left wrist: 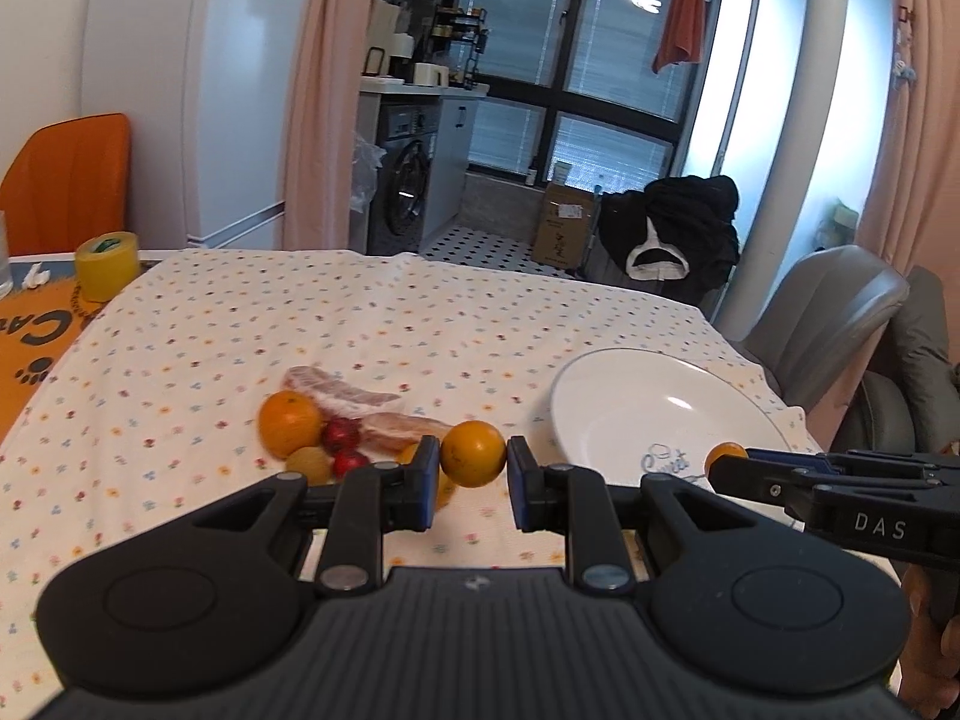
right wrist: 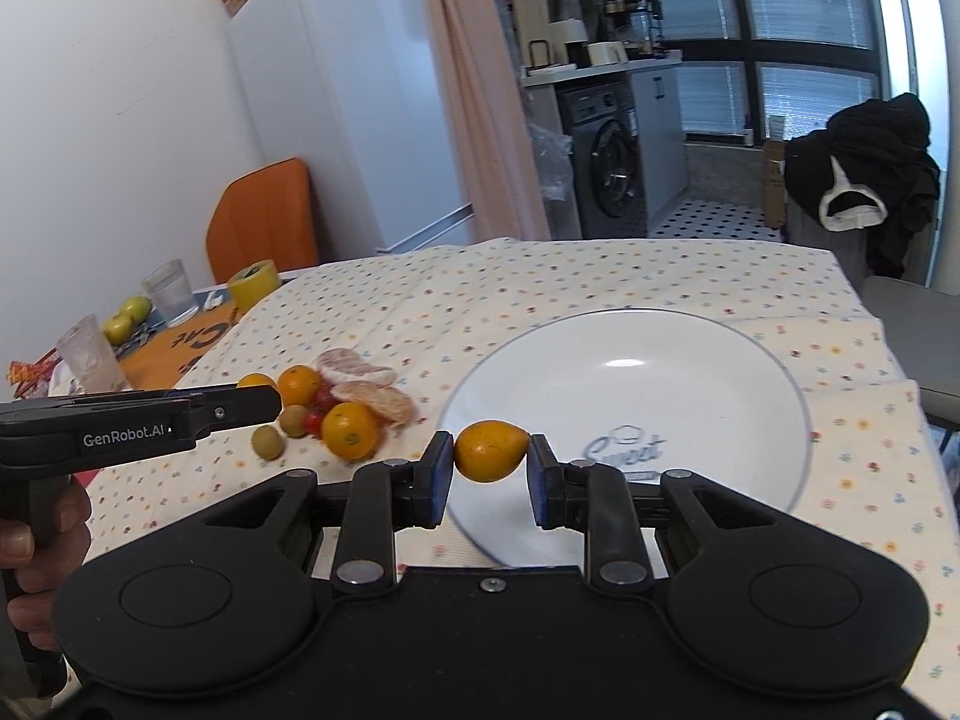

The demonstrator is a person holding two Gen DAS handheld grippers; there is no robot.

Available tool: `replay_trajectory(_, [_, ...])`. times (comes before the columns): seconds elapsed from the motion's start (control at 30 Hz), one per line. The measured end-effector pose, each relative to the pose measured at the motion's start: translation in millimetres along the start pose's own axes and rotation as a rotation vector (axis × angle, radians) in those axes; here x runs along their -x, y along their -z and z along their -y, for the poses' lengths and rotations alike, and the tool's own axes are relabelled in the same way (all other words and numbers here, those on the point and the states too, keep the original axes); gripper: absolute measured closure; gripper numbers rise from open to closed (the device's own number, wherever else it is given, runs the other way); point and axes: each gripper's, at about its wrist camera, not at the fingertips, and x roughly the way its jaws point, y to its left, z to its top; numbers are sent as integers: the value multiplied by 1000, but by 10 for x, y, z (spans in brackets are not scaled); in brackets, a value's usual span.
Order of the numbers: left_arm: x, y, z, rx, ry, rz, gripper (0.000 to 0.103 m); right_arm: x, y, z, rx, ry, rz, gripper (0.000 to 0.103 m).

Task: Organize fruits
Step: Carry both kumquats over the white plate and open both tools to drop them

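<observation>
Fruits are already in both grippers: the left gripper [left wrist: 473,465] has its pads closed to about fruit-width on a round orange fruit [left wrist: 473,453], and the right gripper [right wrist: 491,468] pinches a smaller egg-shaped orange fruit [right wrist: 491,450] end to end, both lifted off the cloth. The egg-shaped one hangs over the near rim of the white plate [right wrist: 750,360], which looks bare inside, so I judge it is about to be set down there as the collecting dish. The round one is held between the plate and the loose heap [right wrist: 324,414] it probably came from, where oranges, small red and green fruits and peeled citrus segments [right wrist: 366,387] lie touching on the flowered tablecloth [right wrist: 540,282], left of the plate.
</observation>
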Motion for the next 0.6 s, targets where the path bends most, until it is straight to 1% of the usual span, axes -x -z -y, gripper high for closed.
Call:
replay_trajectory(0.27, [-154, 11, 269, -32, 44, -23, 81, 84, 50, 213, -34, 27, 7, 78])
replay_trajectory(0.6, [-366, 58, 575, -69, 80, -58, 81, 113, 142, 460, -77, 59, 2, 78])
